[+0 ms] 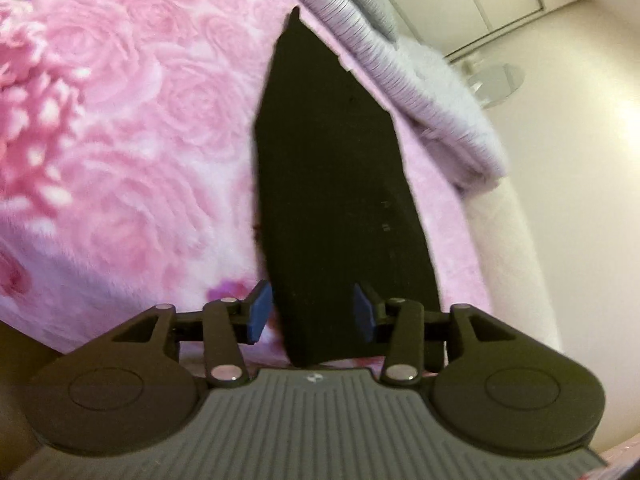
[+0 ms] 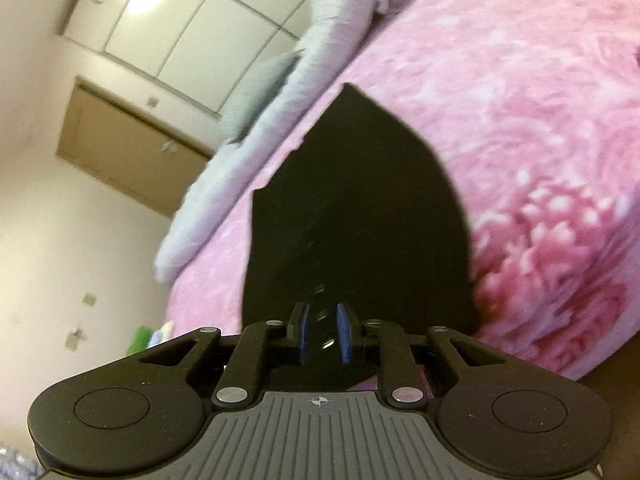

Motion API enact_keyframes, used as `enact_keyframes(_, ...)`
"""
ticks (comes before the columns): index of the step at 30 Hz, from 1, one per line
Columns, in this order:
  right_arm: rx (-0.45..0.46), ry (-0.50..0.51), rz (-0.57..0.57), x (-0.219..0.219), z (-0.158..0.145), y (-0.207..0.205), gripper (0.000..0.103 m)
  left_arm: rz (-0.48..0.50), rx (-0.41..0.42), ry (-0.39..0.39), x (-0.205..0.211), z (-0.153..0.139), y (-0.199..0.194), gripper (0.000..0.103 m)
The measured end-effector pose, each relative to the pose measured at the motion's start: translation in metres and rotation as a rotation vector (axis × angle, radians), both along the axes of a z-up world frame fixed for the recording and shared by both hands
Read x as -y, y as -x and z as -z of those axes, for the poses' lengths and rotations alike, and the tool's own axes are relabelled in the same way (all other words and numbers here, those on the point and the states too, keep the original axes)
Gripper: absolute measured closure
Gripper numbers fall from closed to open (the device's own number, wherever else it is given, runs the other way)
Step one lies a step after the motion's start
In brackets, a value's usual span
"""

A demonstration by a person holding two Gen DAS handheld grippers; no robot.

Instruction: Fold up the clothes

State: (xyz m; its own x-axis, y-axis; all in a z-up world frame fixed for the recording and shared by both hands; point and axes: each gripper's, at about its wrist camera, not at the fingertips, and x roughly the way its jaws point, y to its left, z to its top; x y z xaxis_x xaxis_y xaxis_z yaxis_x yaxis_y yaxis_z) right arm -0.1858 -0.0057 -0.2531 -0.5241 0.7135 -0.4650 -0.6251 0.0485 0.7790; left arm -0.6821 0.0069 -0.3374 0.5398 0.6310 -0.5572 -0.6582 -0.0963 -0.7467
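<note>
A black garment [image 1: 332,184] lies on a pink rose-patterned bed cover [image 1: 120,140], stretching away from my left gripper [image 1: 312,312]. The left blue pads [image 1: 259,312] stand wide apart, with the near end of the cloth between them and not pinched. In the right wrist view the same black garment [image 2: 360,208] spreads over the pink cover [image 2: 540,140]. My right gripper [image 2: 323,332] has its blue pads [image 2: 343,332] close together, clamped on a fold of the black cloth.
A grey-white quilt [image 1: 432,92] is bunched along the bed's far edge and also shows in the right wrist view [image 2: 280,120]. Beyond it are a cream wall, white wardrobe doors [image 2: 192,32] and a brown door [image 2: 132,148]. The bed edge [image 1: 508,248] drops off at the right.
</note>
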Motion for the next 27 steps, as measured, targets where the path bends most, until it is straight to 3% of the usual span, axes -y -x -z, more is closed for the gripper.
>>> enact_keyframes(4, -0.087, 0.008, 0.012, 0.004, -0.009, -0.002, 0.084, -0.028, 0.03, 0.011, 0.008, 0.002, 0.001, 0.061)
enact_keyframes(8, -0.182, -0.023, 0.018, 0.003, -0.007, -0.009, 0.085, -0.039, 0.006, 0.007, 0.01, -0.002, -0.004, 0.061)
enact_keyframes(14, -0.14, -0.002, 0.034, -0.017, -0.004, -0.025, 0.083, -0.037, 0.008, 0.001, 0.0, -0.002, -0.01, 0.06)
enact_keyframes(17, -0.156, 0.048, 0.064, -0.031, 0.007, -0.038, 0.053, -0.041, 0.002, 0.024, -0.013, 0.004, -0.011, 0.06)
enact_keyframes(22, -0.121, 0.123, 0.056, -0.053, 0.032, -0.059, 0.053, -0.045, 0.014, 0.073, -0.026, 0.023, -0.011, 0.06)
enact_keyframes(27, -0.13, 0.204, 0.038, -0.065, 0.067, -0.074, 0.053, -0.093, 0.11, 0.132, -0.023, 0.055, -0.005, 0.06)
